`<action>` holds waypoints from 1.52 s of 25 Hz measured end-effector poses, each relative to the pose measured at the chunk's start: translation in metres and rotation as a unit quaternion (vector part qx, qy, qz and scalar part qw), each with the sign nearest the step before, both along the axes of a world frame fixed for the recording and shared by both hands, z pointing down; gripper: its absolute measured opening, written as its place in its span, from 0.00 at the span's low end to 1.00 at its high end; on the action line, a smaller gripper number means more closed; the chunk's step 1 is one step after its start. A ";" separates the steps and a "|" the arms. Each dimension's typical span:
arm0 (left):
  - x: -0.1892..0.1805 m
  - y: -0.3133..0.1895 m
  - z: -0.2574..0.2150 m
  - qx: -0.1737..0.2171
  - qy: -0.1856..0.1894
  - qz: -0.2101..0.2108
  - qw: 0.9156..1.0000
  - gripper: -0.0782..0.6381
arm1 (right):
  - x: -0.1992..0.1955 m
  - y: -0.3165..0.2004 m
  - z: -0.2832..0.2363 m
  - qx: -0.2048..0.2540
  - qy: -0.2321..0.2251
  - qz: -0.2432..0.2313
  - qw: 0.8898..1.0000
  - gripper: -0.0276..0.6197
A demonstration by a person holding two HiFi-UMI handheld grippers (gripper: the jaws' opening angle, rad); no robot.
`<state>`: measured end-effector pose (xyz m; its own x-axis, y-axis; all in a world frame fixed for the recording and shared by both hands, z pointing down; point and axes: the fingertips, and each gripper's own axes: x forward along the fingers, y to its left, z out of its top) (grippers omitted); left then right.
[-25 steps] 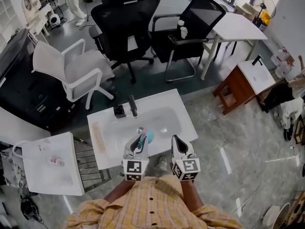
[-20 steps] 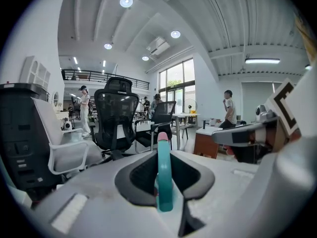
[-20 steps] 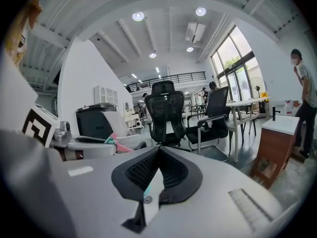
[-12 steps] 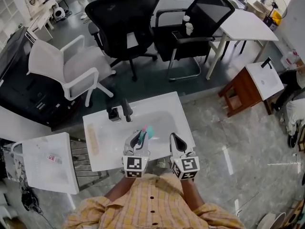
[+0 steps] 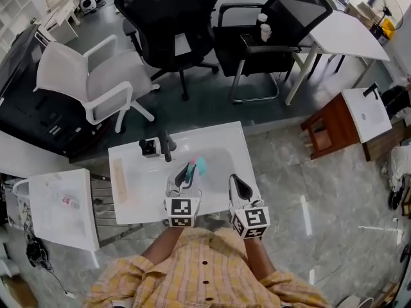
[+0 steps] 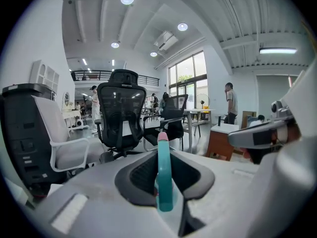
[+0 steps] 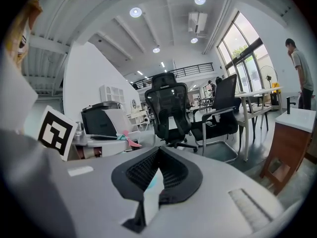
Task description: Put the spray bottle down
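Observation:
A teal spray bottle with a pink tip hangs over the white sink, and my left gripper is shut on it. In the left gripper view the spray bottle stands upright between the two dark pads, its pink tip pointing up. My right gripper hovers beside it at the sink's front right, shut, holding nothing. In the right gripper view the right gripper shows its pads meeting at the tip. A dark faucet stands at the sink's far edge.
A white side table with a small item stands to the sink's left. A white chair, two black chairs, a white desk and a wooden cabinet stand beyond. A person stands far right.
The whole view has shifted: sink and chairs have slid left and the room lies farther off. Both grippers keep their places in the picture, the left one still shut on the bottle.

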<state>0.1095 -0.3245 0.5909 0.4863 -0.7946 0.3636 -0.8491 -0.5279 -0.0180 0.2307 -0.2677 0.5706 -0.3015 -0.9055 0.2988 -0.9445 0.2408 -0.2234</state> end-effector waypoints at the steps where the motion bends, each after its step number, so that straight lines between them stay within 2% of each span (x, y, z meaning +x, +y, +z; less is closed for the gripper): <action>1: 0.002 -0.004 0.002 0.000 -0.002 -0.003 1.000 0.21 | 0.001 -0.002 0.001 -0.001 0.000 -0.004 1.000 0.05; 16: 0.024 -0.074 0.040 -0.010 -0.025 -0.034 0.999 0.21 | 0.021 -0.024 0.020 -0.008 -0.008 -0.018 1.000 0.05; 24: 0.029 -0.106 0.056 -0.019 -0.024 -0.052 0.998 0.21 | 0.031 -0.027 0.024 -0.009 -0.008 -0.016 1.000 0.05; 38: 0.042 -0.143 0.067 -0.029 -0.032 -0.043 0.998 0.21 | 0.041 -0.034 0.025 -0.011 -0.003 -0.007 1.000 0.05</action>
